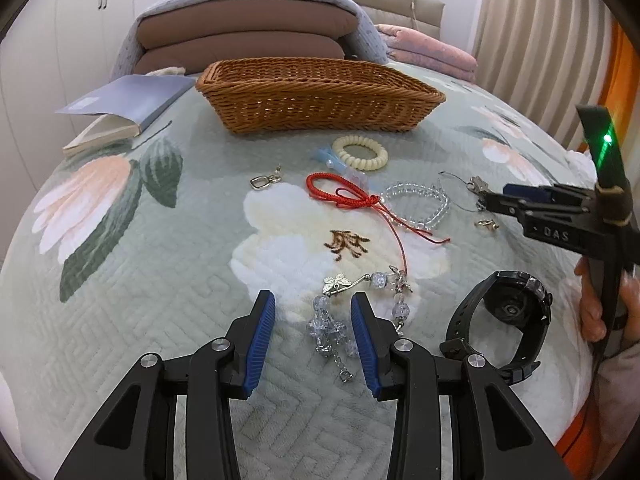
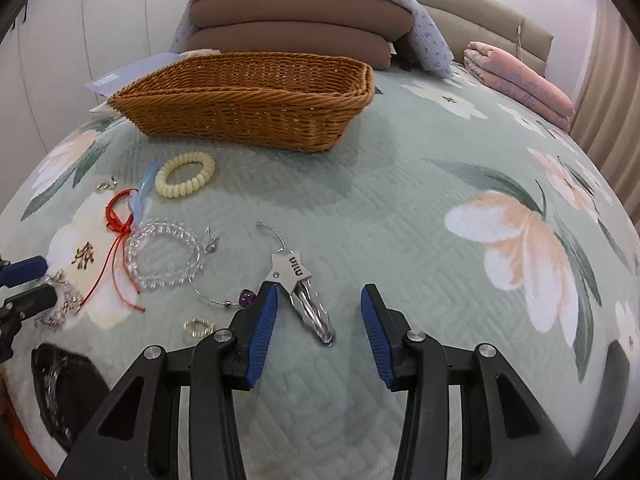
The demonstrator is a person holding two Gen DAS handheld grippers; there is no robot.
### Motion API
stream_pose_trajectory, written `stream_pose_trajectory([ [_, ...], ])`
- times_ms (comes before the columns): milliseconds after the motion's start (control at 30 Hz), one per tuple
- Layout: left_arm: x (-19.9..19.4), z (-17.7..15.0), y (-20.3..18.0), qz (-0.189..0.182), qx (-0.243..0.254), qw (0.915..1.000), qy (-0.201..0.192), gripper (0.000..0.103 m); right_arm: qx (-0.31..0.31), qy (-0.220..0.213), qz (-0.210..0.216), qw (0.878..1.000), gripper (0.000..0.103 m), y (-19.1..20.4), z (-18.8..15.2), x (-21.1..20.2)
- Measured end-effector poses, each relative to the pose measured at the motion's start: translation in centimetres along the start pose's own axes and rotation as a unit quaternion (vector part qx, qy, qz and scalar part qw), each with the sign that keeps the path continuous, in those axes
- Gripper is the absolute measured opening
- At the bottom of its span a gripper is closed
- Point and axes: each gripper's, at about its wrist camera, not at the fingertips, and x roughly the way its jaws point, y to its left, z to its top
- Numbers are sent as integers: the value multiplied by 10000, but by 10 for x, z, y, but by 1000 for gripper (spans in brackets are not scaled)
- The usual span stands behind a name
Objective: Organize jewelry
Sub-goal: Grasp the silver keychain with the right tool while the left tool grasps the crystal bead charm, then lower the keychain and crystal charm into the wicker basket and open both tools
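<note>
Jewelry lies scattered over the quilted bedspread [image 1: 160, 312] in front of a wicker basket [image 1: 320, 96], which sits further up the bed and, judging by the task, is where the pieces belong; no piece shows inside it from these low angles, though its floor is hidden by the near wall. The left gripper [image 1: 313, 320] hangs low with its blue pads spread apart, straddling a crystal bead bracelet [image 1: 332, 332] with silver charms, a placement that suggests this piece is being lined up for a pinch. The right gripper [image 2: 318, 316] is likewise parted and holding nothing; a silver hair clip [image 2: 308, 304] with a star-shaped tag lies between its fingers, closer to the left one, so it looks the likely target. Beyond lie a cream spiral hair tie [image 1: 360, 153], a red knotted cord [image 1: 344, 194] whose tails trail across a clear bead bracelet [image 1: 420, 200], a pale blue clip [image 1: 332, 158], a silver square earring [image 1: 264, 181], a thin wire hoop with a purple bead [image 2: 246, 298] and a small gold ring [image 2: 196, 326]. A black watch [image 1: 504, 316] stands on its strap just beside the left gripper. Because the cord overlaps the clear bracelet, lifting either may drag the other. A book [image 1: 120, 108] rests left of the basket.
</note>
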Motion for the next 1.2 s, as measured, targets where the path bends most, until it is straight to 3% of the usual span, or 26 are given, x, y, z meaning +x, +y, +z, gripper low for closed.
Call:
stream_pose_trajectory([
  [133, 0, 0, 2, 0, -42, 10000, -1, 40, -38, -25, 89, 10000, 33, 3, 3, 2],
  [200, 1, 0, 1, 15, -30, 10000, 0, 40, -113, -51, 123, 9998, 19, 8, 4, 3],
  [400, 2, -2, -8, 236, 149, 9996, -56, 38, -81, -175, 69, 9998, 18, 10, 2, -2],
  [500, 0, -2, -10, 245, 198, 9994, -110, 17, 187, -310, 173, 9992, 18, -1, 1, -9],
  [600, -4, -1, -7, 212, 120, 9995, -189, 9, 450, -596, 347, 9966, 18, -13, -1, -24],
  [767, -28, 6, 5, -361, -265, 9966, -694, 9, 655, -1027, 531, 9911, 18, -21, 0, -44],
  [933, -44, 14, 14, -844, -482, 9907, -956, 9, 616, -1135, 610, 9897, 18, -18, 4, -51],
  [1200, -65, 40, 20, -1176, -570, 9831, -1281, 9, 536, -1279, 718, 9877, 18, -10, 24, -64],
])
